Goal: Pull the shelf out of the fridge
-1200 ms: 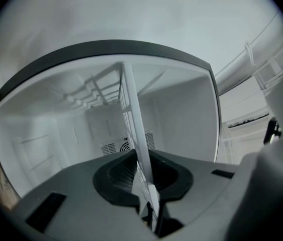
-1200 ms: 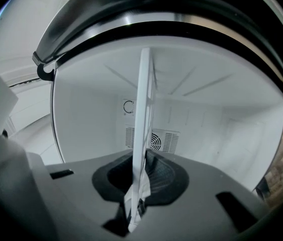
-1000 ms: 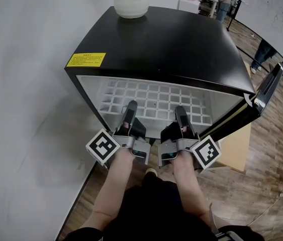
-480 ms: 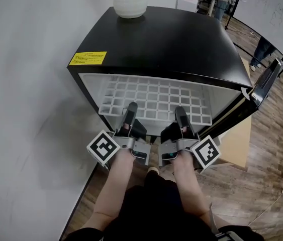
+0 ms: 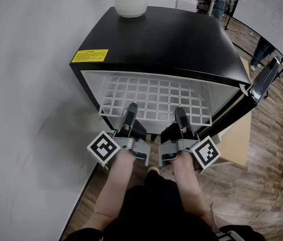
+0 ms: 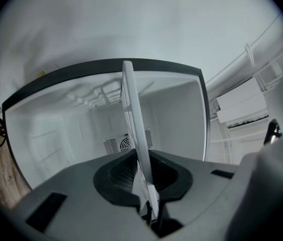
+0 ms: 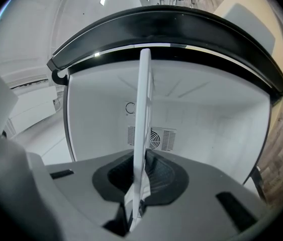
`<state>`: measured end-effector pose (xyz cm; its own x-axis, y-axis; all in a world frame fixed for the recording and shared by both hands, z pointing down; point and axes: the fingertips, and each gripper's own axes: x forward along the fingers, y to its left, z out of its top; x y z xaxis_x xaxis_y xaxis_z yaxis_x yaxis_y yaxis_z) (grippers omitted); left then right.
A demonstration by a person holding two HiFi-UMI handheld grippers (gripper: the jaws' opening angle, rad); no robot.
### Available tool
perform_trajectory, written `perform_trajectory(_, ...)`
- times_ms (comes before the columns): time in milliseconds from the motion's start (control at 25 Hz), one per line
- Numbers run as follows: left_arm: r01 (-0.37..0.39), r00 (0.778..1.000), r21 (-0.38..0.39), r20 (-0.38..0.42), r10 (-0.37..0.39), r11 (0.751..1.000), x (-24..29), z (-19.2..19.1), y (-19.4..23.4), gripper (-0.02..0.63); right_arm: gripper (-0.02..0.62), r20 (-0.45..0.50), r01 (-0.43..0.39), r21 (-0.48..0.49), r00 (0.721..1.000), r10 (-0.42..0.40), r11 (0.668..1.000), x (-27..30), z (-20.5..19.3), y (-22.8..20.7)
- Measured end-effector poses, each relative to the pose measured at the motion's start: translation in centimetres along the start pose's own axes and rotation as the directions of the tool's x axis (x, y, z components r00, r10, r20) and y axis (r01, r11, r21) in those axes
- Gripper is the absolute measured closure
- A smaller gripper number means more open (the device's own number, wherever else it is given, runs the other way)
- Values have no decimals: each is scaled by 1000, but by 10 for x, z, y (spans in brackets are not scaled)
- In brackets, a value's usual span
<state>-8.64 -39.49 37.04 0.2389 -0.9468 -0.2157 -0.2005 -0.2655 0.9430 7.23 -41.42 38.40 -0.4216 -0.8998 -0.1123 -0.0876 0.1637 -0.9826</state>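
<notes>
A white container stands atop the fridge, door open rightward.

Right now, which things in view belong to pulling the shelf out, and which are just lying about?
In the job: shelf, fridge, left gripper and right gripper, both clamped on the shelf's front edge.
Lying about: white container on the fridge top.

Bright even indoor light, soft shadows; gripper views w/ heavy fisheye, dark vignetted corners, blurry foreground.
</notes>
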Motion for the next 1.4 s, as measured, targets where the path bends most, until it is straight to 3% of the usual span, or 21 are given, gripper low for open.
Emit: perform_trajectory(1400,-18,1000,1,-10,18,1000,0,1,-4,563,578,14,15,20,1000,-15,1000,-2,0,5)
